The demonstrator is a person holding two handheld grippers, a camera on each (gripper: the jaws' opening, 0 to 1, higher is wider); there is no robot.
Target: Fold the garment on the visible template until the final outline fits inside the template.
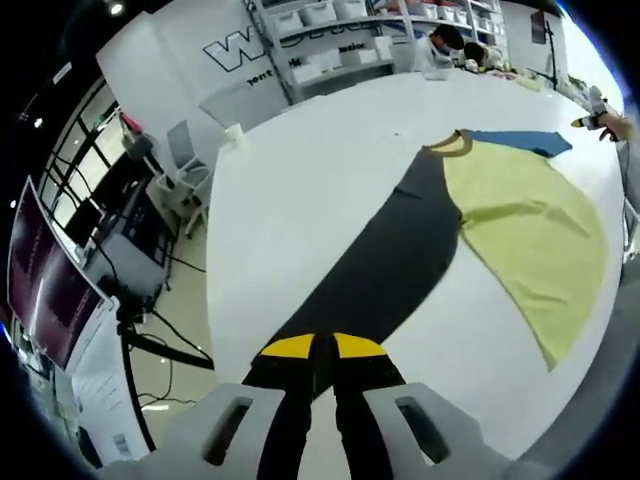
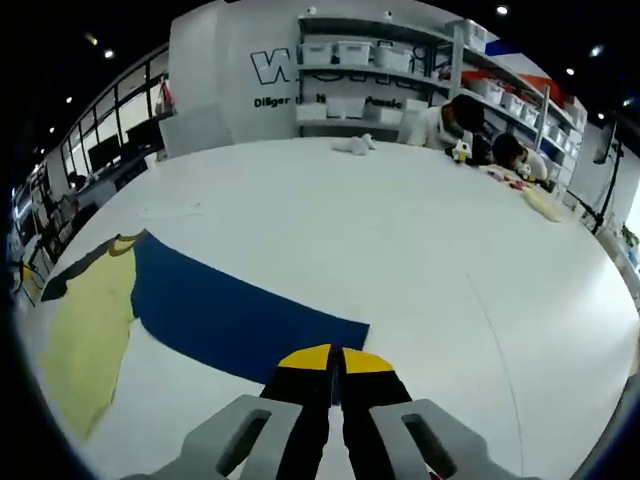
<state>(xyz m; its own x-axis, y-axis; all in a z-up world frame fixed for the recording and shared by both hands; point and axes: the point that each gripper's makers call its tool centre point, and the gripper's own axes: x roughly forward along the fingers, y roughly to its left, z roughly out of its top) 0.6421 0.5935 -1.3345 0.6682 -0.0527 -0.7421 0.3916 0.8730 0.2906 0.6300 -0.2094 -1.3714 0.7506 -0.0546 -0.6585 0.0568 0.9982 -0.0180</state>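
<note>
1. Yellow, black and blue panels make up the garment [image 1: 480,220], spread flat on the white table [image 1: 300,200]; in the left gripper view it runs from bottom centre up to the upper right of the frame.
2. Left gripper [image 1: 322,350] sits at bottom centre, its yellow-tipped jaws pressed together at the black sleeve end [image 1: 330,310]. It looks like a pinch on the cloth, though I cannot tell for certain.
3. Over in the right gripper view, the right gripper [image 2: 335,362] is at bottom centre, jaws pressed together at the blue sleeve's [image 2: 240,315] edge, likewise probably nipping it.
4. Each sleeve end is taken at once, presumably so both fold inward evenly.
5. No template outline is clear to me on the table.
6. People [image 2: 450,120] sit at the far edge, below the shelves [image 2: 380,60].
</note>
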